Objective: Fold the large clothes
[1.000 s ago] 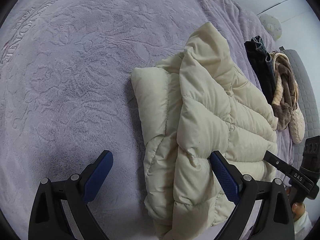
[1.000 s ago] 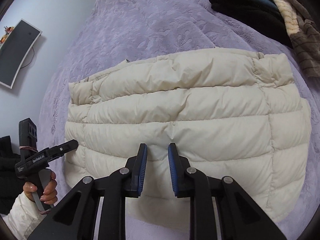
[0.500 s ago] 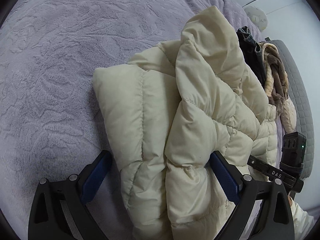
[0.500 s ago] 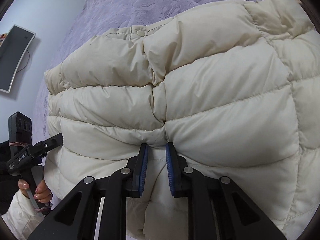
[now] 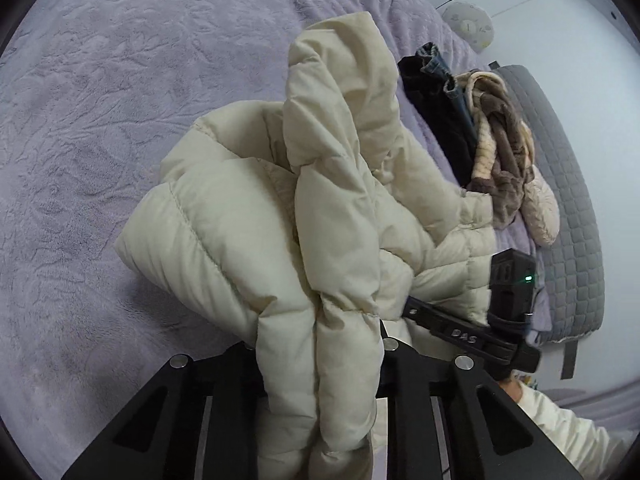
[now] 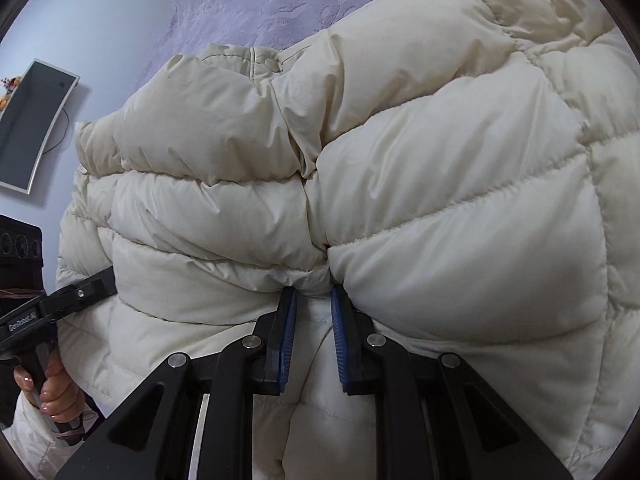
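A cream puffer jacket (image 5: pixel 328 216) is bunched and lifted off the purple bedspread (image 5: pixel 100 120). My left gripper (image 5: pixel 318 344) is shut on a thick fold of it; the fabric hides the pads. In the right wrist view the jacket (image 6: pixel 400 160) fills the frame. My right gripper (image 6: pixel 314 304) is shut on its lower hem, blue pads pinching the fabric. The right gripper's body also shows in the left wrist view (image 5: pixel 472 332), and the left gripper's body shows at the left edge of the right wrist view (image 6: pixel 48 308).
A pile of dark and brown clothes (image 5: pixel 472 128) lies on the bed beyond the jacket. A grey quilted headboard (image 5: pixel 568 216) stands at the right. A monitor (image 6: pixel 32 124) hangs on the wall at the left.
My left gripper has closed from wide open onto the jacket's fold. Both grippers have lifted the jacket, which now bunches up closer to both cameras.
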`<state>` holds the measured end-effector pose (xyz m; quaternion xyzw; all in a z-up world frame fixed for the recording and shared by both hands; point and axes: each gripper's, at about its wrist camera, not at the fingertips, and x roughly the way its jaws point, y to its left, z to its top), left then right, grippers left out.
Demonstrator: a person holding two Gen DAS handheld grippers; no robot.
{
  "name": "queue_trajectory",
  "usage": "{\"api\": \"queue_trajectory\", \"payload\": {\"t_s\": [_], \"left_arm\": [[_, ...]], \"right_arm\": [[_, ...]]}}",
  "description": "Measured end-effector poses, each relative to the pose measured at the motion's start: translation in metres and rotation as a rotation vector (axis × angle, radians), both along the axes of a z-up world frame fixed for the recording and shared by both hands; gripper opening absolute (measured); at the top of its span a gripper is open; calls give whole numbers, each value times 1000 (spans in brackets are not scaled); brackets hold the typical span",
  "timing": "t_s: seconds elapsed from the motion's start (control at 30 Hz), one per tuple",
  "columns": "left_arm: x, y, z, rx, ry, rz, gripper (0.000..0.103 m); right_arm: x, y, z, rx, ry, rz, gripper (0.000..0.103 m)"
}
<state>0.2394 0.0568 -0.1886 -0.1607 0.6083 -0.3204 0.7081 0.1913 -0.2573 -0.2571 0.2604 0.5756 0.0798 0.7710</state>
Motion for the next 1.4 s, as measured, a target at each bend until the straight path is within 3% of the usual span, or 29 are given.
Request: {"api": "queue_trajectory", "payload": {"t_s": [0.2, 0.33, 0.5, 0.7, 1.0, 1.2, 1.4], "left_arm": [[-24, -51, 57, -59, -79, -81, 23], [-44, -96, 73, -55, -106, -147, 23], [-58, -132, 74, -34, -115, -168, 23], [-59, -141, 74, -12, -122, -136, 23], [-57, -127, 69, 2, -107, -114, 23], [-58, -137, 66, 22, -102, -124, 23], [-56, -140, 65, 40, -106, -91, 23]], "right_arm": [[-2, -16, -7, 115, -8, -22, 18], [-4, -28, -11, 192, 3, -42, 16], [-11, -43, -16, 271, 13, -61, 13], [-16, -69, -17, 441, 68, -101, 14], [-46, -132, 14, 594, -32, -240, 15], [-21, -149, -10, 762, -20, -318, 13], [17, -137, -17, 722, 49, -225, 13]]}}
